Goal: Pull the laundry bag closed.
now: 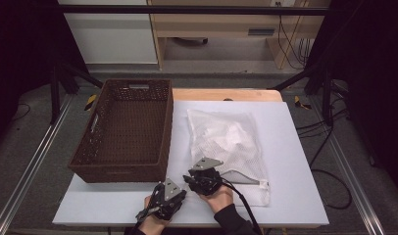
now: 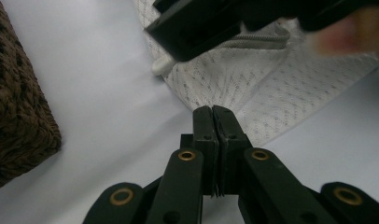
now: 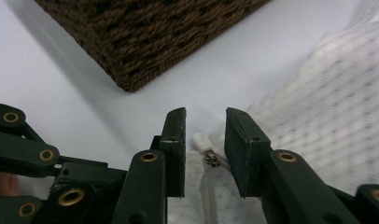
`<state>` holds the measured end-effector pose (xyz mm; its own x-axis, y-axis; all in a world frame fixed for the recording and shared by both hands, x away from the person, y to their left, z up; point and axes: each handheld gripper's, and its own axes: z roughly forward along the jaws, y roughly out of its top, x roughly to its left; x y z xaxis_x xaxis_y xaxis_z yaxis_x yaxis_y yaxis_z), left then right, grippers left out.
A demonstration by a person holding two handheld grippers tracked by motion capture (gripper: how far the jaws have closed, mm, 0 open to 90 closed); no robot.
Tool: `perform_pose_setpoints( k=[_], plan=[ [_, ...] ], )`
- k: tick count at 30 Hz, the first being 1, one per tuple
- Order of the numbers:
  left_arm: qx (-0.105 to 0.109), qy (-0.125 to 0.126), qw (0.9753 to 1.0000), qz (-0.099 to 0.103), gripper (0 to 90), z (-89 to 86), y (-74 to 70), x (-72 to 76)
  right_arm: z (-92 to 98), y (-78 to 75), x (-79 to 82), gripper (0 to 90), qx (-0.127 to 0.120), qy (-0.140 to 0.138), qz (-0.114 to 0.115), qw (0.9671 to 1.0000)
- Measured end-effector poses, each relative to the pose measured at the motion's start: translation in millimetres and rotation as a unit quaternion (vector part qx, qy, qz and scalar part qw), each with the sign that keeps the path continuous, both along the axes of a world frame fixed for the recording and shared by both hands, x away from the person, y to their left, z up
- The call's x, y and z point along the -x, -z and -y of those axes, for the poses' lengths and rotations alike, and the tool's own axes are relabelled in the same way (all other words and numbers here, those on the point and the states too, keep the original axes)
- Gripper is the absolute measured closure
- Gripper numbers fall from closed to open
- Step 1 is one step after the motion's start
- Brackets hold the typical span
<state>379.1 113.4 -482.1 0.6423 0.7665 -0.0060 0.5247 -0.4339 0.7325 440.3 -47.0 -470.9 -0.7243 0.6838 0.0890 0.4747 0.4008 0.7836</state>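
A white mesh laundry bag [image 1: 229, 142] with white cloth inside lies flat on the white table [image 1: 295, 196]. Its zipper runs along the near edge. My right gripper [image 1: 193, 177] sits at the bag's near left corner, and in the right gripper view it [image 3: 205, 114] stands open with the white zipper pull [image 3: 201, 140] between its jaws, untouched. My left gripper [image 1: 175, 193] is just left of it and closer to the person. In the left gripper view it [image 2: 212, 111] is shut, tips at the bag's edge [image 2: 234, 84], with the right gripper [image 2: 201, 23] above.
A brown wicker basket [image 1: 123, 161] stands empty on the table's left half, its near right corner [image 3: 131, 79] close to both grippers. Black frame posts and cables flank the table. Bare table surface lies to the right of the bag.
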Motion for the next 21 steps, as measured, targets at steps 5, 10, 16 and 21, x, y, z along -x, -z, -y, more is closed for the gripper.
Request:
perform_pose_setpoints(
  k=[5, 10, 16, 21],
  plan=[
    [-0.004, 0.0, 1.0, 0.005, 87.3, -0.8, -0.7, -1.3, -15.9, 6.0, -3.2, 70.8, 0.047, 0.0, 0.003, 0.9989],
    [-0.003, -0.001, 1.0, 0.0, 87.3, -0.9, -1.0, -1.8, -24.2, 7.6, -5.8, 78.0, 0.079, 0.005, -0.001, 0.9968],
    [0.002, 0.001, 1.0, -0.005, 87.2, -0.4, -0.9, -1.4, -13.8, -0.9, -4.8, 79.6, 0.049, 0.017, 0.0, 0.9986],
    [0.002, 0.001, 1.0, -0.008, 87.2, -0.2, -0.8, -1.4, 0.0, -9.4, -2.8, 78.6, 0.032, 0.023, -0.002, 0.9992]
  ],
)
